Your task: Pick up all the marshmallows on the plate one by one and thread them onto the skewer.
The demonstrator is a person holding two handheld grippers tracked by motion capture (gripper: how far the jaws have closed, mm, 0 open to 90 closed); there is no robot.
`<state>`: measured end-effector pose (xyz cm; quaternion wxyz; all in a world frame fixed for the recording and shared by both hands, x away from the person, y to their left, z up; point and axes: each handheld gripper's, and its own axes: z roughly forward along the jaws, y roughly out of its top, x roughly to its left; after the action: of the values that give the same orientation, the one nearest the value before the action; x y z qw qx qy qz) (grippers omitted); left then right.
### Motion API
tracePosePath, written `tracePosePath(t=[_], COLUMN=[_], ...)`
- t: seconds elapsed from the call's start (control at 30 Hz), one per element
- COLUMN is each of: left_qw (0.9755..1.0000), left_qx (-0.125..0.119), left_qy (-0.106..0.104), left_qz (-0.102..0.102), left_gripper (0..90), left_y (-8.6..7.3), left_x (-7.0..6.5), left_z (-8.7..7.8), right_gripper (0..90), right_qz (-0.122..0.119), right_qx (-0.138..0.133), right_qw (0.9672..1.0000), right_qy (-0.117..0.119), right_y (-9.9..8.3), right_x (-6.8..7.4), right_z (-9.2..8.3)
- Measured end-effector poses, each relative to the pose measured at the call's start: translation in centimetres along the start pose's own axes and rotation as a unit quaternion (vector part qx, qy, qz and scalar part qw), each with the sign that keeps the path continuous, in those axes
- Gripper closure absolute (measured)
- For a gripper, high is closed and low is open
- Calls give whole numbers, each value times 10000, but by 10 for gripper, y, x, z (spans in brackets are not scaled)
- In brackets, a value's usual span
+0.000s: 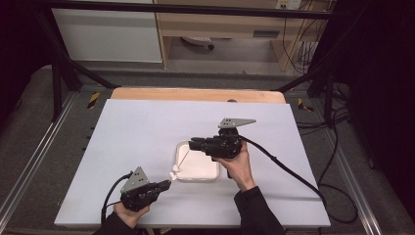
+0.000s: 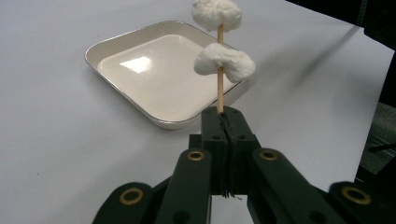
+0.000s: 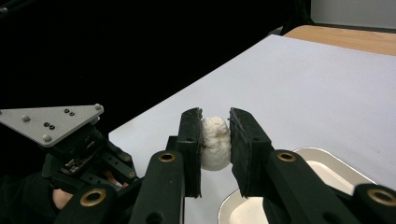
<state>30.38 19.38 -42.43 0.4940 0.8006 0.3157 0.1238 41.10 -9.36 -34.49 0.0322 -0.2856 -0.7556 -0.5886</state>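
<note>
My left gripper (image 2: 224, 116) is shut on the bottom end of a thin wooden skewer (image 2: 219, 93). Two white marshmallows (image 2: 224, 62) are threaded on it, one above the other. In the high view this gripper (image 1: 166, 184) sits at the front left, and the skewer (image 1: 185, 157) slants up over the white tray (image 1: 203, 169). My right gripper (image 3: 215, 122) is shut on a third white marshmallow (image 3: 215, 143). From above, the right gripper (image 1: 192, 143) hovers over the tray's far edge, near the skewer's upper end. The tray (image 2: 154, 70) holds nothing.
A white sheet (image 1: 147, 127) covers the table, with a wooden strip (image 1: 195, 94) along its far edge. A black cable (image 1: 288, 169) trails from the right gripper across the right side. Black frame posts (image 1: 56, 83) stand around the table.
</note>
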Motion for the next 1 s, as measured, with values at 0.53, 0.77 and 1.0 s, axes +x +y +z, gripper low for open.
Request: tracePosePath(t=[0.53,0.77,1.0], left_qw=[10000,10000,10000], left_qx=[-19,30,78], left_qy=[-6,-16,57], left_qz=[15,40,9], left_gripper=[883,885,890], left_y=[0,-1,-1], left_x=[0,-1,-3], left_z=[0,1,2], right_gripper=[752,770,787], right_qz=[63,134,175], right_qx=[98,102,48], right_qw=[9999,9995,9988], right_qy=[126,268,447], right_y=[-6,-10,-14], right_x=[-1,0,4], right_z=[8,11,14])
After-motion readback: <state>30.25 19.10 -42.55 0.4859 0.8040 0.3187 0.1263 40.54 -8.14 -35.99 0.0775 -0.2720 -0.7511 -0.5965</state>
